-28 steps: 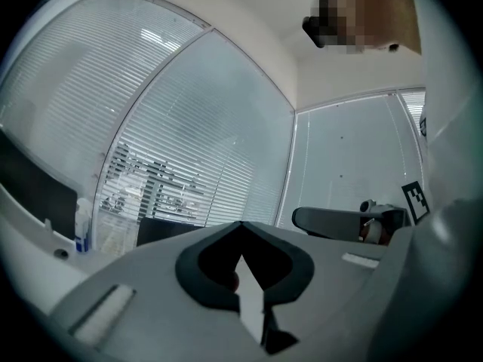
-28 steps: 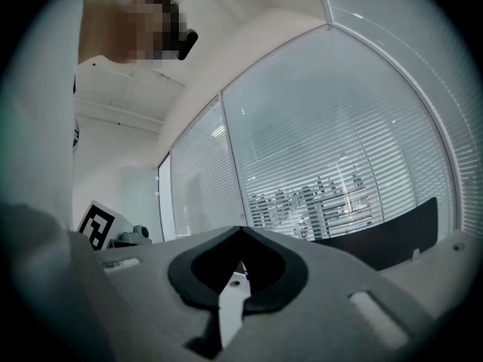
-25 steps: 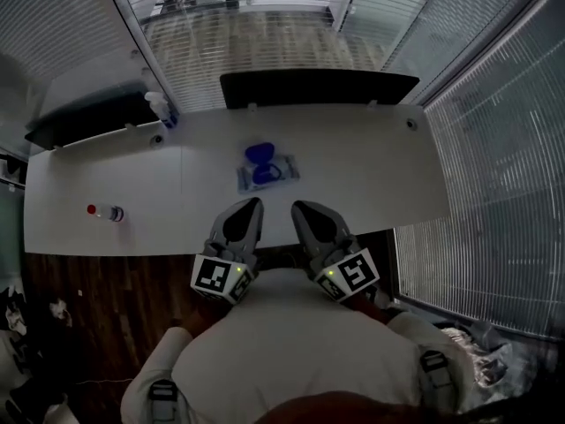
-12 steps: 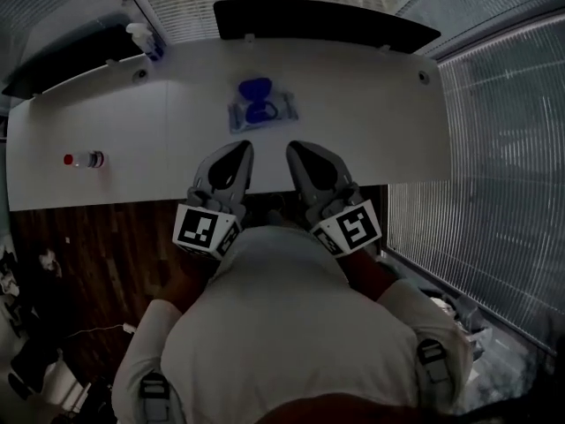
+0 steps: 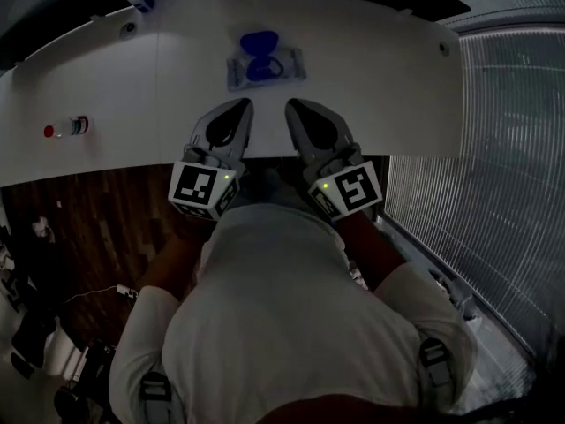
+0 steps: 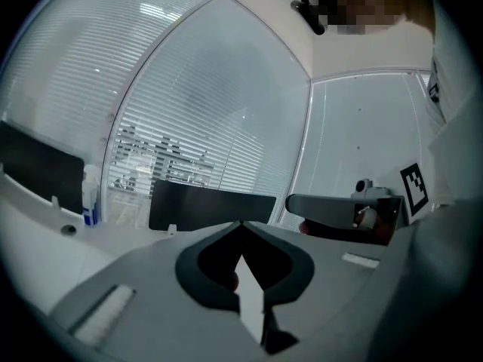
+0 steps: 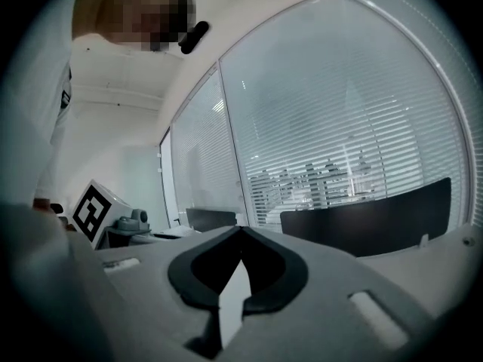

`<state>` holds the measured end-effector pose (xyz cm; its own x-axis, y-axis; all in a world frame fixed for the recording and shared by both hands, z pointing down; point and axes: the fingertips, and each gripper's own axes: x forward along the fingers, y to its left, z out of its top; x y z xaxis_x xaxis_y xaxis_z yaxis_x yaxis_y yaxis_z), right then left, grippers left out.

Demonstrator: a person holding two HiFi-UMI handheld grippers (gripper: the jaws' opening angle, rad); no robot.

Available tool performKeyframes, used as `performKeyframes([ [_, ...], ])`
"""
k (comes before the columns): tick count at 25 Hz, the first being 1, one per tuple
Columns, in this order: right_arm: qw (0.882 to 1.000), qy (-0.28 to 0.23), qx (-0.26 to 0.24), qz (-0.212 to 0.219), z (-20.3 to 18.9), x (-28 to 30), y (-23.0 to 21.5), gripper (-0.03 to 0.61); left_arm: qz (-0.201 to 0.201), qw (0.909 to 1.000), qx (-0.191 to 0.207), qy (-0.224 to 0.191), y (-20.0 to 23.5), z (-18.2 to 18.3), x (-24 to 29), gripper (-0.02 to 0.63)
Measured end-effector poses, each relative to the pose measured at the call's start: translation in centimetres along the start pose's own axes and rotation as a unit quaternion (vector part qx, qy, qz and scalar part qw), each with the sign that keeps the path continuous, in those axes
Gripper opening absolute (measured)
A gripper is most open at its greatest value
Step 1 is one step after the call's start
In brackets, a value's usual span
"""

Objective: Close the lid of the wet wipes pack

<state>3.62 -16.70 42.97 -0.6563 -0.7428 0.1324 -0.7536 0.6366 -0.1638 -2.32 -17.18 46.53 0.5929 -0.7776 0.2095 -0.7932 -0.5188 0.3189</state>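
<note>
Approach under way, lid still open

Over the last second my head view has tipped down and the white desk [image 5: 380, 78] has slid up the frame. The left gripper [image 5: 240, 107] and right gripper [image 5: 294, 107] now sit side by side over its near edge, each with jaws pressed together on nothing. The wet wipes pack [image 5: 291, 63] lies further in, ahead of both tips and apart from them, its blue lid [image 5: 259, 41] flipped up. I judge closing hasn't begun.

White table [image 5: 380, 78], wooden floor [image 5: 88, 223], slatted blinds [image 5: 508, 140]
</note>
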Motion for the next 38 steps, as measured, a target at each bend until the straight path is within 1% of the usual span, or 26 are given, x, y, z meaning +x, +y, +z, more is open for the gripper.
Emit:
performKeyframes([
  [3,1.000,0.017,-0.010,0.006,-1.8,1.1,-1.0,0.000,0.006,0.9998,0.006,0.020,1.0,-1.7,1.2,0.002],
  [7,0.999,0.047,-0.016,0.009,-4.9,1.6,-2.5,0.000,0.005,0.9987,0.009,0.050,1.7,-4.8,2.7,0.002],
  [12,0.997,0.077,-0.021,0.007,-9.1,3.2,-5.2,0.000,0.013,0.9965,0.002,0.082,3.9,-8.8,4.5,0.002],
  [15,0.995,0.098,-0.022,0.011,-11.3,4.5,-6.6,0.000,0.014,0.9941,-0.016,0.107,5.0,-11.1,5.3,0.002],
  [17,0.993,0.112,-0.034,0.016,-12.7,5.6,-7.4,0.000,0.017,0.9920,-0.016,0.124,6.0,-12.5,6.1,0.002],
  [20,0.987,0.138,-0.075,0.024,-15.3,7.5,-8.4,0.000,0.025,0.9875,-0.020,0.155,7.6,-15.1,7.1,0.002],
  [23,0.980,0.167,-0.101,0.039,-17.8,8.9,-9.4,0.000,0.032,0.9818,-0.032,0.184,8.9,-17.7,8.3,0.002],
  [27,0.972,0.197,-0.126,0.038,-20.6,10.5,-11.5,0.000,0.036,0.9736,-0.044,0.221,10.0,-20.7,9.8,0.002],
  [32,0.959,0.235,-0.155,0.025,-23.6,12.4,-15.2,0.000,0.055,0.9654,-0.043,0.251,11.5,-23.5,11.5,0.002],
  [35,0.955,0.249,-0.159,0.019,-24.7,13.7,-17.1,0.000,0.058,0.9600,-0.047,0.270,11.9,-24.9,12.2,0.002],
  [38,0.952,0.255,-0.168,0.019,-25.9,15.1,-18.6,0.000,0.069,0.9563,-0.047,0.280,12.9,-26.0,12.6,0.002],
])
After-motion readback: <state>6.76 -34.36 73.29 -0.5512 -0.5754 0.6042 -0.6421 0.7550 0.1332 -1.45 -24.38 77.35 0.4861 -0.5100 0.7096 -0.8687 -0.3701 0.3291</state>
